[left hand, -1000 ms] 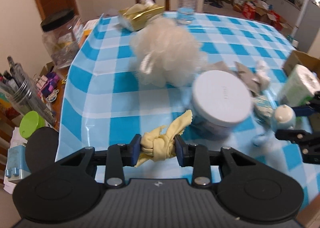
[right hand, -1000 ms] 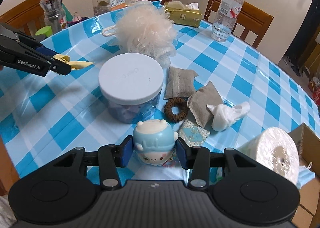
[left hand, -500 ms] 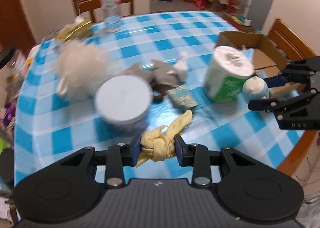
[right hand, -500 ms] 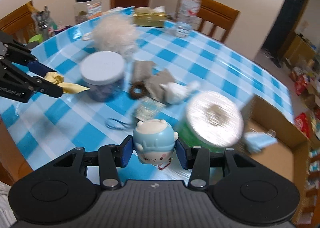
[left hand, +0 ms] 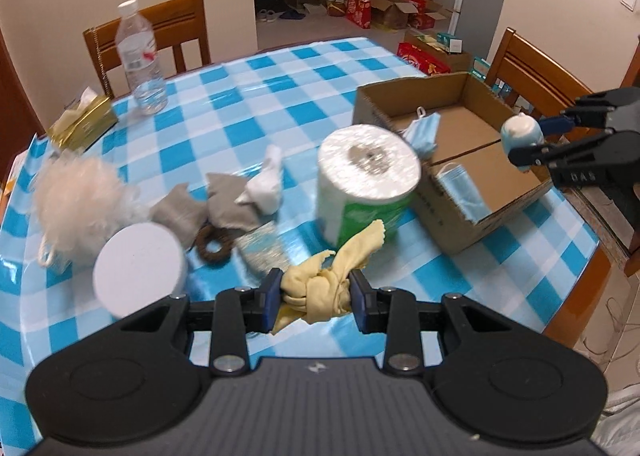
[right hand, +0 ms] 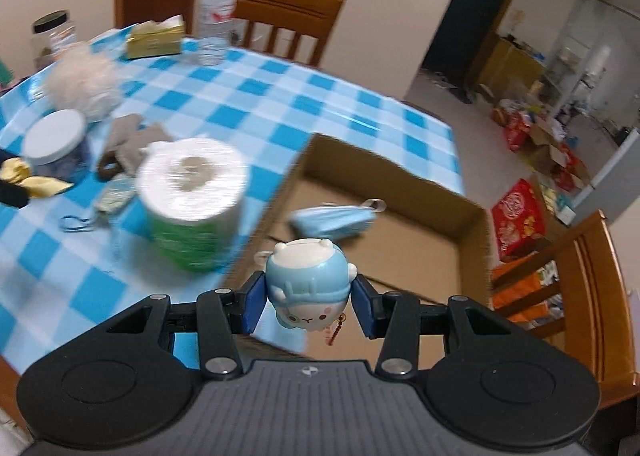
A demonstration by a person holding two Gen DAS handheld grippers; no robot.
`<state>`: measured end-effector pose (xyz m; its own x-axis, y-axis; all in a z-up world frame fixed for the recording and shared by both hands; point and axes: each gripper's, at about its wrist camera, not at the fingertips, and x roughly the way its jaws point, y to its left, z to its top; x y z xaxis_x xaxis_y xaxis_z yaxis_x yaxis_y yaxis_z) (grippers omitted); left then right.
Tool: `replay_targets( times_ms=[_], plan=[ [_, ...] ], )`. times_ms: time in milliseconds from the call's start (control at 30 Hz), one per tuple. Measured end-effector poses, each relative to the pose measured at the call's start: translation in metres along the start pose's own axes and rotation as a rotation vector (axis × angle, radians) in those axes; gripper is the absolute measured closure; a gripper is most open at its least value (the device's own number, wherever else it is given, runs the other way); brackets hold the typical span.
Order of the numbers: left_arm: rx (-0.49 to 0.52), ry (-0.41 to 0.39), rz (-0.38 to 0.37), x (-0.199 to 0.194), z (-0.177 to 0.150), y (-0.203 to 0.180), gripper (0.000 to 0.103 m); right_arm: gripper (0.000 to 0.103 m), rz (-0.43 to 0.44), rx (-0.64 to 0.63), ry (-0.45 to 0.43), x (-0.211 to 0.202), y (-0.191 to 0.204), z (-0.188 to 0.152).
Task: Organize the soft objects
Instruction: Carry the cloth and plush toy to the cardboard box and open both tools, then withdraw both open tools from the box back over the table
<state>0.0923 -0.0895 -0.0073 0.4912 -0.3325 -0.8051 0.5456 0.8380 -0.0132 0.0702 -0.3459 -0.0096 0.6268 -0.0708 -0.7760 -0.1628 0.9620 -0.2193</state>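
Observation:
My left gripper point(left hand: 314, 295) is shut on a knotted yellow cloth point(left hand: 320, 288), held above the table's near edge. My right gripper point(right hand: 306, 302) is shut on a blue and white plush sheep toy point(right hand: 306, 288), held over the near edge of an open cardboard box point(right hand: 400, 256). The box point(left hand: 460, 160) holds a blue face mask point(right hand: 332, 218); another mask point(left hand: 460, 186) hangs over its side. The right gripper with the toy point(left hand: 520, 134) shows at the right of the left wrist view.
On the blue checked table point(left hand: 248, 104): a paper roll point(left hand: 366, 184), a white-lidded jar point(left hand: 138, 268), a fluffy bath pouf point(left hand: 76, 196), grey pouches point(left hand: 224, 200), a white cloth point(left hand: 266, 188), a brown hair ring point(left hand: 214, 242), a water bottle point(left hand: 140, 56), a tissue box point(left hand: 82, 120). Wooden chairs stand around.
Both grippers have swung right with their loads. The right gripper has moved from above the jar and small items to over the cardboard box; the left now faces the roll and box.

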Motion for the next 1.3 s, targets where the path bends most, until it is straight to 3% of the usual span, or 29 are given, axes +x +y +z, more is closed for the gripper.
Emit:
replay_targets(
  times_ms=[100,167,233,300,700,1067,1100,1167,1200,1233,1300],
  plan=[
    [0.005,-0.003,0.005,0.004,0.008,-0.017,0.069,0.048,-0.01,0.004,-0.004,0.007,-0.02,-0.004],
    [0.009,-0.005,0.008,0.007,0.013,-0.027,0.069,0.032,-0.003,0.014,-0.009,0.012,-0.031,-0.008],
    [0.014,-0.006,0.011,0.01,0.018,-0.037,0.069,0.009,0.014,0.018,-0.024,0.013,-0.038,-0.012],
    [0.022,-0.009,0.01,0.012,0.024,-0.046,0.069,0.002,0.033,0.024,-0.039,0.012,-0.044,-0.017],
    [0.096,-0.058,-0.048,0.036,0.07,-0.106,0.069,0.0,0.104,0.094,-0.031,0.015,-0.059,-0.043],
    [0.16,-0.095,-0.159,0.084,0.114,-0.165,0.068,0.0,0.079,0.136,-0.013,0.006,-0.07,-0.072],
    [0.166,-0.097,-0.166,0.087,0.116,-0.169,0.066,0.0,0.073,0.145,-0.014,0.006,-0.072,-0.074],
    [0.183,-0.101,-0.181,0.093,0.119,-0.178,0.05,0.0,0.065,0.167,-0.012,0.004,-0.077,-0.077],
    [0.191,-0.103,-0.185,0.096,0.121,-0.182,0.021,0.0,0.063,0.176,-0.012,0.004,-0.079,-0.079],
    [0.195,-0.105,-0.182,0.098,0.122,-0.185,0.001,0.0,0.059,0.183,-0.011,0.003,-0.081,-0.081],
    [0.186,-0.144,-0.171,0.097,0.119,-0.19,0.001,0.0,0.05,0.191,-0.007,0.005,-0.083,-0.082]
  ],
)
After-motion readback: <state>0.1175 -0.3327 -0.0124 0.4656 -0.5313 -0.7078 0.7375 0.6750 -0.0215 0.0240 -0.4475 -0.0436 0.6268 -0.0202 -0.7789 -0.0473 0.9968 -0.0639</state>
